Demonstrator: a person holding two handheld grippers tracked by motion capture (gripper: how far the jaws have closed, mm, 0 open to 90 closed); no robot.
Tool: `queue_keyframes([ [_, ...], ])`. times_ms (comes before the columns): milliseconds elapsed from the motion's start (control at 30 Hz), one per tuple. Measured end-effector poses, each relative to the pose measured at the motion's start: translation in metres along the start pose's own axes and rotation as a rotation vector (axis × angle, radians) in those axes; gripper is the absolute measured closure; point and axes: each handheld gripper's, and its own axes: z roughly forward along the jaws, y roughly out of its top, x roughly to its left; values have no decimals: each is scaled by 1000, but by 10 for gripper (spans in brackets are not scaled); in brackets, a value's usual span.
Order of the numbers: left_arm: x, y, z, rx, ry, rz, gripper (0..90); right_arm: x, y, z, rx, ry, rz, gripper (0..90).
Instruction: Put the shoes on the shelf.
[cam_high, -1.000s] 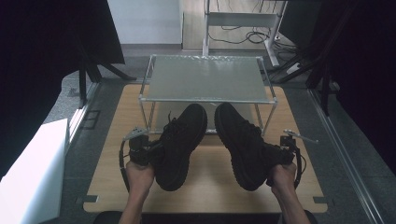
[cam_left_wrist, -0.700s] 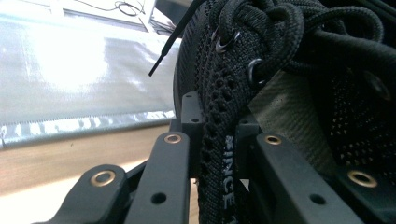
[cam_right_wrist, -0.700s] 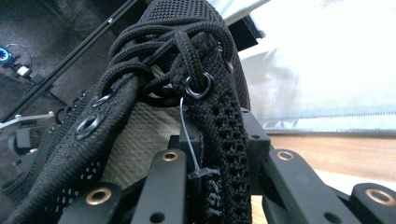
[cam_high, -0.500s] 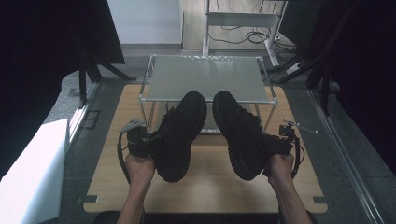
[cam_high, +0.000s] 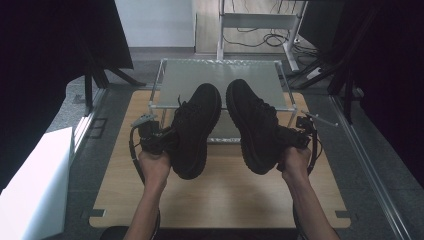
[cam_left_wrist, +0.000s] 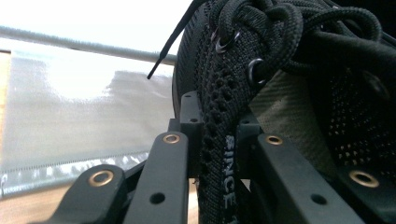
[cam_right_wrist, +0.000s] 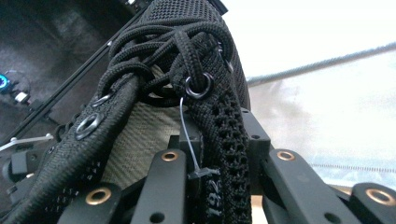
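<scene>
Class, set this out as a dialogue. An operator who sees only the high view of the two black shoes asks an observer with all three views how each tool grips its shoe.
Operator: From above I can't see the left grip. How is that shoe held?
Observer: In the left gripper view, the left tool pinches the side wall of the left shoe just below the eyelets, with one jaw outside and one inside.
Operator: And on the right?
Observer: The right tool clamps the eyelet edge of the right shoe, right where a thin clear plastic tie hangs from an eyelet.
</scene>
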Motion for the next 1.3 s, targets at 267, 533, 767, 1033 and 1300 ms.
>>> queue_keyframes([
  [267,-4,20,17,-23,21,-9,794,-1,16,12,-23,-39,7,763],
  [533,-4,41,30,-48,48,-31,794,1,32,26,-58,-70,43,763],
  [767,0,57,44,-47,85,-58,794,6,46,39,-66,-115,35,763],
  [1033,-2,77,60,-42,142,-52,792,4,60,58,-67,-174,39,763],
  [1300,-3,91,81,-15,212,-47,788,3,75,79,-72,-233,38,763],
])
